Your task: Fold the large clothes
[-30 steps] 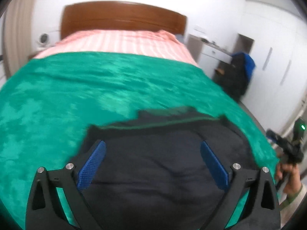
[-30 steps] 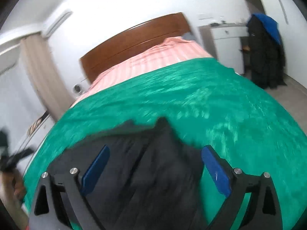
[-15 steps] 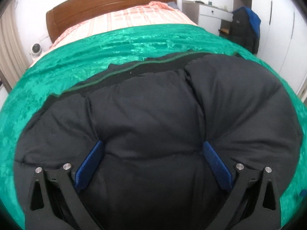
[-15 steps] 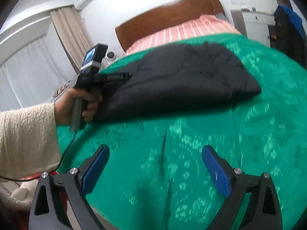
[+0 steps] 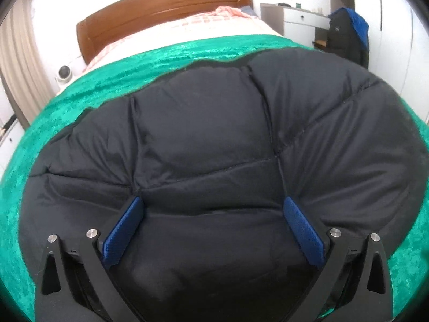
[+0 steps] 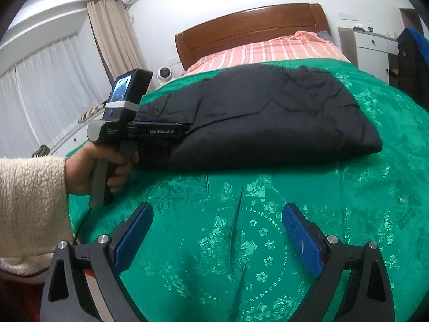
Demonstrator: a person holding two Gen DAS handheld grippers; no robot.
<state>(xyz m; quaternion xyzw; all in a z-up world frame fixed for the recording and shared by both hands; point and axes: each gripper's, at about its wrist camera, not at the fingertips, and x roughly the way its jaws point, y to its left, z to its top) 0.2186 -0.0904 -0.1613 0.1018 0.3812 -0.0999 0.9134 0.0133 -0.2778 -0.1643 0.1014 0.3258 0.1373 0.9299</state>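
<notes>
While the left gripper (image 5: 213, 214) sits low over the padded black quilted jacket (image 5: 228, 147), its blue-padded fingers (image 5: 124, 230) are spread wide and press into the fabric without pinching it. The right gripper (image 6: 217, 230) hovers released over the bare green patterned bedspread (image 6: 268, 241), well apart from the jacket. The jacket lies folded into a thick bundle mid-bed, with pink striped bedding (image 6: 268, 49) and a brown wooden headboard (image 6: 249, 24) beyond.
</notes>
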